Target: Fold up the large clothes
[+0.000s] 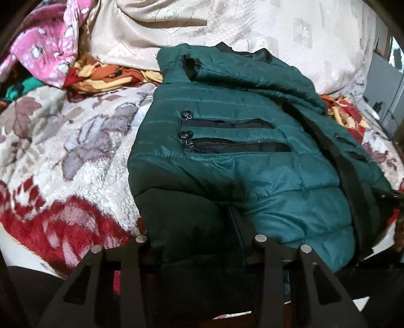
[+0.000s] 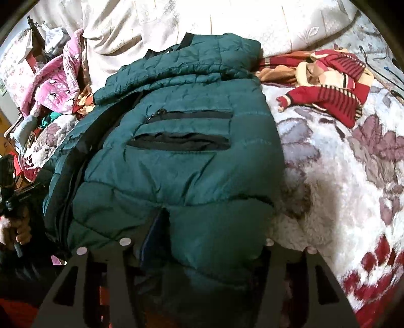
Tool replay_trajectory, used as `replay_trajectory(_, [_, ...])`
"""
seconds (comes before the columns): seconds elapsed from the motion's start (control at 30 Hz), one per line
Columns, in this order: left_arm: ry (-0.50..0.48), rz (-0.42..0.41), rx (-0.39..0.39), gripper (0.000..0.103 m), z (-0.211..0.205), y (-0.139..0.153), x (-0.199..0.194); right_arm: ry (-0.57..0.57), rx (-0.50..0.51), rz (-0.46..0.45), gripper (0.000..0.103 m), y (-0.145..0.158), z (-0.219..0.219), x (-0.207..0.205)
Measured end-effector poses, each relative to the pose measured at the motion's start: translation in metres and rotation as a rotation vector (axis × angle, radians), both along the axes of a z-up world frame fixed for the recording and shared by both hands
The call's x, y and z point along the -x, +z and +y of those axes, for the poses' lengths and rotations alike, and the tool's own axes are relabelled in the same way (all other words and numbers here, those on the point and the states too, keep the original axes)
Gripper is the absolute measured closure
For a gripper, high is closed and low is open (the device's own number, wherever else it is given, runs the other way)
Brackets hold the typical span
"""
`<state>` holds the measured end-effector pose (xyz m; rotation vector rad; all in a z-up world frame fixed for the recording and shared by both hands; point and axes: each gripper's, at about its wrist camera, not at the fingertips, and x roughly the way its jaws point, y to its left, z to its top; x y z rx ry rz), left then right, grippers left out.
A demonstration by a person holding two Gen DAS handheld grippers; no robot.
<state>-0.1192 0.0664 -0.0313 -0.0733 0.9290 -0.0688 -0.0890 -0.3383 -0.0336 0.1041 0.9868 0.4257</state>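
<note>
A dark green puffer jacket [image 1: 227,176] lies on the bed with its two black zip pockets facing up and a sleeve folded across its top. Seen from the right wrist, the same jacket [image 2: 176,164] fills the middle of the view. My left gripper [image 1: 201,243] is at the jacket's near hem, and dark fabric fills the gap between its fingers. My right gripper [image 2: 197,246] is at the near hem too, with puffy fabric bulging between its fingers. A hand [image 2: 15,229] holding the other gripper shows at the left edge of the right wrist view.
A fleecy floral blanket [image 1: 63,151] covers the bed under the jacket. Behind lie a cream quilt [image 1: 227,22], a pink patterned cloth [image 1: 43,50] and orange-yellow cloth [image 1: 106,75]. A red striped sweater [image 2: 333,85] lies at the back right of the jacket.
</note>
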Motion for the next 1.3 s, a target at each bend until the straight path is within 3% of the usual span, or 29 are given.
replay_trajectory(0.17, [0.005, -0.009, -0.025, 0.077, 0.0, -0.001, 0.001, 0.01, 0.012, -0.003, 0.037, -0.001, 0.004, -0.001])
replay_trajectory(0.53, [0.006, -0.006, -0.017, 0.075, -0.001, -0.002, 0.001, 0.01, 0.021, -0.018, 0.034, -0.001, 0.006, 0.001])
replay_trajectory(0.6, [0.007, -0.004, -0.01, 0.074, 0.0, -0.003, 0.001, 0.021, 0.052, -0.026, 0.037, 0.002, 0.01, 0.002])
replay_trajectory(0.7, [0.016, 0.007, 0.018, 0.072, 0.004, -0.005, 0.0, 0.048, 0.059, -0.05, 0.057, 0.007, 0.014, 0.007])
replay_trajectory(0.87, [0.038, 0.03, 0.134, 0.067, 0.018, -0.008, -0.003, 0.045, 0.04, -0.034, 0.066, 0.005, 0.009, 0.006])
replay_trajectory(0.93, [0.035, 0.026, 0.139, 0.08, 0.019, -0.006, -0.002, 0.034, 0.032, -0.061, 0.076, 0.012, 0.008, 0.009])
replay_trajectory(0.97, [0.033, 0.015, 0.149, 0.098, 0.022, -0.002, 0.001, 0.026, 0.025, -0.078, 0.08, 0.015, 0.007, 0.012])
replay_trajectory(1.0, [0.028, 0.007, 0.153, 0.103, 0.023, 0.003, 0.003, 0.016, 0.013, -0.106, 0.082, 0.021, 0.007, 0.016])
replay_trajectory(1.17, [0.034, -0.038, 0.18, 0.103, 0.043, 0.029, 0.02, -0.01, 0.032, -0.219, 0.086, 0.045, 0.016, 0.049])
replay_trajectory(1.3, [0.046, -0.068, 0.244, 0.103, 0.065, 0.054, 0.039, -0.015, 0.045, -0.25, 0.086, 0.058, 0.026, 0.078])
